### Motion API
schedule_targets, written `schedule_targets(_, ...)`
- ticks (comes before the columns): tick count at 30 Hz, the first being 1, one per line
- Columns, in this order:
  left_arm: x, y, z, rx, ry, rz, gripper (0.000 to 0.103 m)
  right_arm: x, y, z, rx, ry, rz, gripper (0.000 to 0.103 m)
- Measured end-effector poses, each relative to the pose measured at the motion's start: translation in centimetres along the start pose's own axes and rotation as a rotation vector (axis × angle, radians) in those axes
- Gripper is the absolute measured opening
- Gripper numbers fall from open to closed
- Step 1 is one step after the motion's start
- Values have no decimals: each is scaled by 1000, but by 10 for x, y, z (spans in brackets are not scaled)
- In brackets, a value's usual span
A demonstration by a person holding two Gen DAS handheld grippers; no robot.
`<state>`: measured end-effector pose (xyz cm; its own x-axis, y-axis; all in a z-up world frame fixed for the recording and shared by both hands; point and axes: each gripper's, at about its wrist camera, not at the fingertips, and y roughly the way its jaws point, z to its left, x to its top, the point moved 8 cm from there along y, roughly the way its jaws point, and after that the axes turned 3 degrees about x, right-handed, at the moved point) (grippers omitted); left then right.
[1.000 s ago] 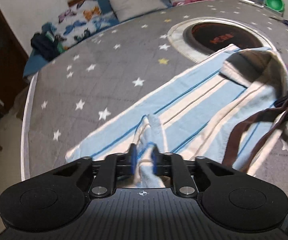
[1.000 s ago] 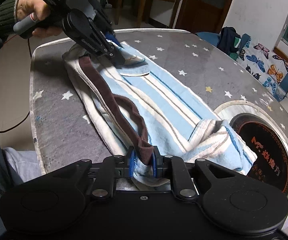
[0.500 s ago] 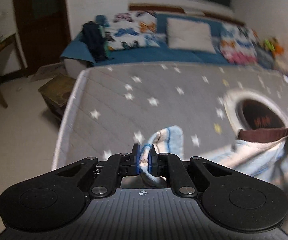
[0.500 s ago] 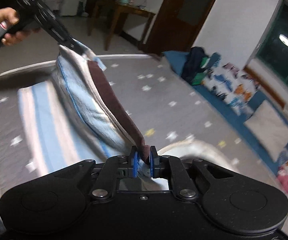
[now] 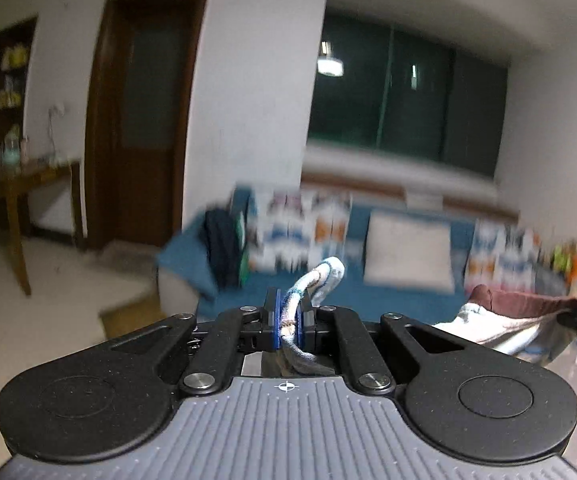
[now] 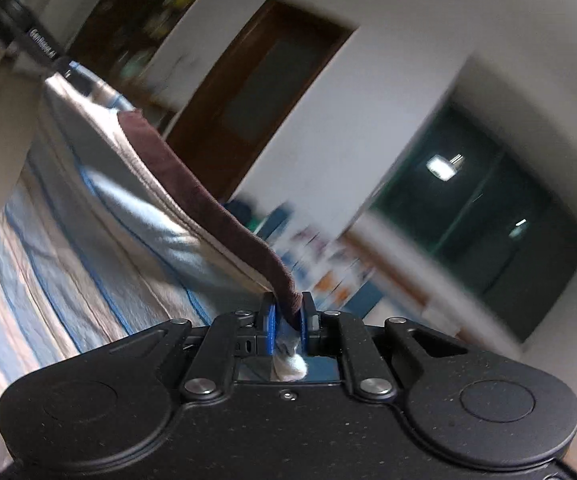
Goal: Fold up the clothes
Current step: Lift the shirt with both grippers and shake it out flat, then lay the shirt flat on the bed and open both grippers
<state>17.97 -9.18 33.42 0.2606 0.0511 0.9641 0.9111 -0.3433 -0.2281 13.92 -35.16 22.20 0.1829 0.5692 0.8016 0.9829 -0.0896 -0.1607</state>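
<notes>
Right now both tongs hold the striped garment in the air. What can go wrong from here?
1. The left tongs pinch only a thin rolled edge of the striped garment; it may slip out if pulled.
2. The right tongs grip the brown band near its end, so a hard stretch could free that corner.
3. Both views are blurred and neither shows the table, so the cloth might be laid down crooked.

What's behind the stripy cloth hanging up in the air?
In the right wrist view, the cloth hangs from both grippers and fills the lower left. Past its brown edge show a door and white wall. The table beneath is covered.
</notes>
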Motion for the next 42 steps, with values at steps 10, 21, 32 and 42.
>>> schedule_targets(10,-67,-72,-9,-29,62,17,8,-17,-78,17,46,-65,-63,12)
schedule_targets(21,-298,-105,47,38,143,474,8,-193,-146,197,541,-109,269,12)
schedule_targets(32,-345,-137,99,71,139,549,25,-183,-186,218,712,115,378,33)
schedule_targets(42,-343,-170,128,140,181,528,40,-194,-114,200,549,209,411,33)
